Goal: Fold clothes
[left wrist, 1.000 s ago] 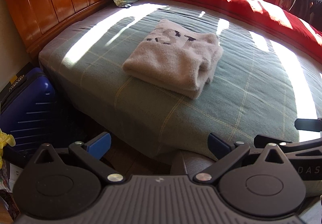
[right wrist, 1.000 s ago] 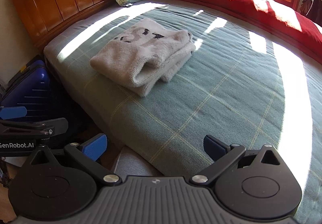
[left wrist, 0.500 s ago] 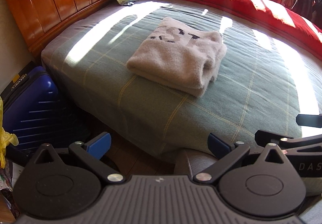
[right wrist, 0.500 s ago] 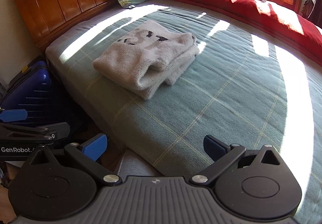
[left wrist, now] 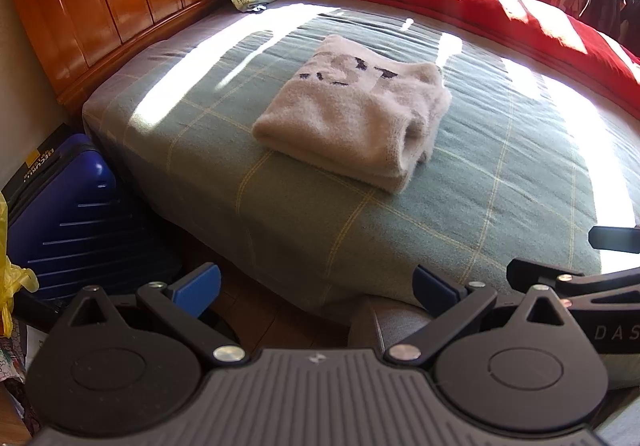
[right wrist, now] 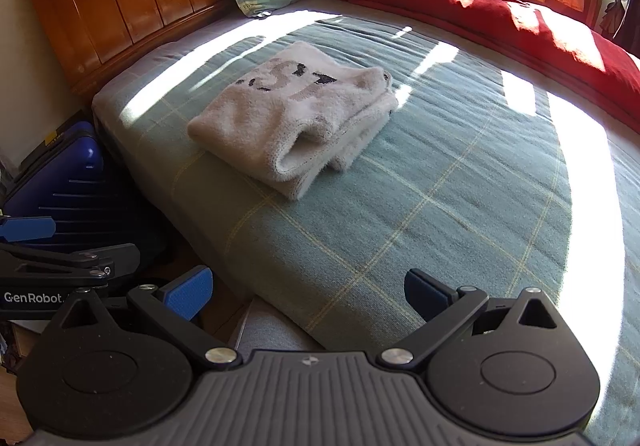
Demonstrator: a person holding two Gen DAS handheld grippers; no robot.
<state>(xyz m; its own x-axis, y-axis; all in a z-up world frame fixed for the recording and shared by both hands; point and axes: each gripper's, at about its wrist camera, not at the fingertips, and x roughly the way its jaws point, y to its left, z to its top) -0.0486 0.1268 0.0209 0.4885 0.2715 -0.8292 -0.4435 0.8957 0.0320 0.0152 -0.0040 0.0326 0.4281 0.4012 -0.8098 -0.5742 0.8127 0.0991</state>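
A folded grey sweater point(left wrist: 352, 125) lies mid-bed on a green checked bedspread point(left wrist: 500, 181), long axis running near-left to far-right, open folded edge facing near-right. Left gripper point(left wrist: 316, 286) and right gripper point(right wrist: 308, 286) hover apart, empty, off the near edge. Wooden headboard point(left wrist: 100, 5) left; red duvet point(left wrist: 480, 5) far side.

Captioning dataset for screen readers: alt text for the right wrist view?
A folded beige sweater lies on a green checked bedspread, untouched. The right tongs hang open and empty off the bed's near edge; a red duvet lines the far side.
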